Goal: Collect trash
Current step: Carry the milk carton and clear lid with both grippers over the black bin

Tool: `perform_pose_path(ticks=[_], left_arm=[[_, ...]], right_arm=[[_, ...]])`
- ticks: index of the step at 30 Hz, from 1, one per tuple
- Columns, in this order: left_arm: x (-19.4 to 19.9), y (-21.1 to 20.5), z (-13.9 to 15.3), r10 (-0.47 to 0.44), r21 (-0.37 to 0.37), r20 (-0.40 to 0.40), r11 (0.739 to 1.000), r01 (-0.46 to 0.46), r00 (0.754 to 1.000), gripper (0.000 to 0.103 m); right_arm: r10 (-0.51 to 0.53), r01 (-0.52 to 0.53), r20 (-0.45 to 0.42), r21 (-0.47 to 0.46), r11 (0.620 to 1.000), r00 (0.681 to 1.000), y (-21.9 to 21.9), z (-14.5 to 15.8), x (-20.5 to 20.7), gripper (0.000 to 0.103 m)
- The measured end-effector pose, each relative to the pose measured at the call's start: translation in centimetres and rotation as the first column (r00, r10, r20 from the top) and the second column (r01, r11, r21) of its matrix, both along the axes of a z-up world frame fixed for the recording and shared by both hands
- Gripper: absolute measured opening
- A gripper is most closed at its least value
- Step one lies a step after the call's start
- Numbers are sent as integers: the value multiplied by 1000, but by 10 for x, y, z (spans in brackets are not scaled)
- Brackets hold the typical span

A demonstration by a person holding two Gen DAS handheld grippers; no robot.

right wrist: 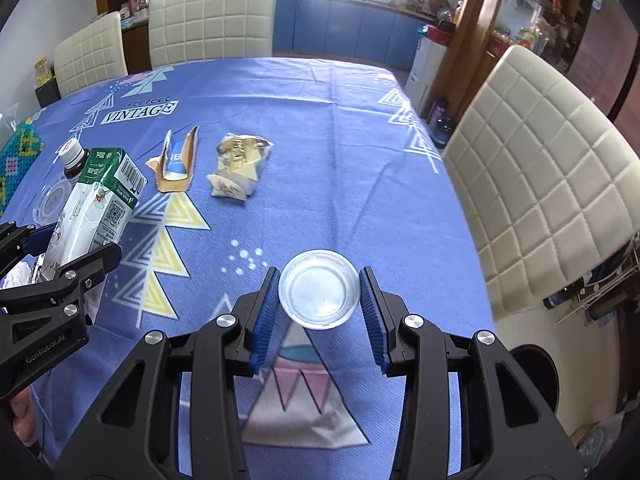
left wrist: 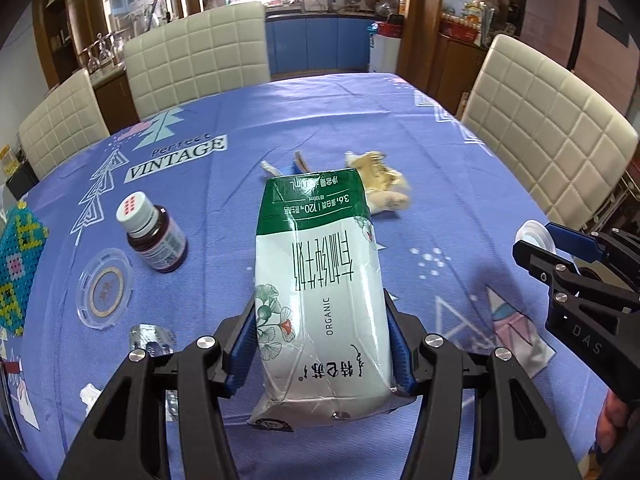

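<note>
A green-and-white milk carton (left wrist: 320,280) is pinched between the blue pads of my left gripper (left wrist: 320,320), which is shut on it and holds it above the blue tablecloth (left wrist: 420,140). From the right wrist the same carton (right wrist: 100,200) shows tilted at the left edge, in the left gripper (right wrist: 60,248). My right gripper (right wrist: 318,280) is shut on a round clear plastic lid (right wrist: 318,294), lifted off the cloth. In the left wrist view that right gripper (left wrist: 536,240) stands at the far right with the lid (left wrist: 530,234) between its fingers.
On the cloth lie a crumpled yellow wrapper (right wrist: 240,168), a torn blue-and-brown packet (right wrist: 176,164), a brown medicine bottle (left wrist: 158,238), a clear round coaster (left wrist: 105,288), a foil blister pack (left wrist: 152,338) and a bead mat (left wrist: 20,264). Cream chairs (right wrist: 540,184) ring the table.
</note>
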State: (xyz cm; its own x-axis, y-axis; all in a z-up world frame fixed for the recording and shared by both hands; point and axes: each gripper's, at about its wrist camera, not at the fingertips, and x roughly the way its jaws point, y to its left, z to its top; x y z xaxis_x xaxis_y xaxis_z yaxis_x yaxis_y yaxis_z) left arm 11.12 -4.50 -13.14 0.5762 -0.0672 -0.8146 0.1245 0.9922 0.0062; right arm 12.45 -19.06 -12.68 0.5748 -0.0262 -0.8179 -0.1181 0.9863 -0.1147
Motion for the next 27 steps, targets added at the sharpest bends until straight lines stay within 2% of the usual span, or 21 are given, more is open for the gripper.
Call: perform_pose_path(ticks=[14,27], left_arm=[[-33,-89,31,-165,-3,61,986,166,984,54],[-57,-180,54,-314,8,111,949,315,943,54]], right_arm=[[-156,157,56,-13,988,986,-87,29,-58,42],[-298,301,97,-11,954,950,-170,51,-106,42]])
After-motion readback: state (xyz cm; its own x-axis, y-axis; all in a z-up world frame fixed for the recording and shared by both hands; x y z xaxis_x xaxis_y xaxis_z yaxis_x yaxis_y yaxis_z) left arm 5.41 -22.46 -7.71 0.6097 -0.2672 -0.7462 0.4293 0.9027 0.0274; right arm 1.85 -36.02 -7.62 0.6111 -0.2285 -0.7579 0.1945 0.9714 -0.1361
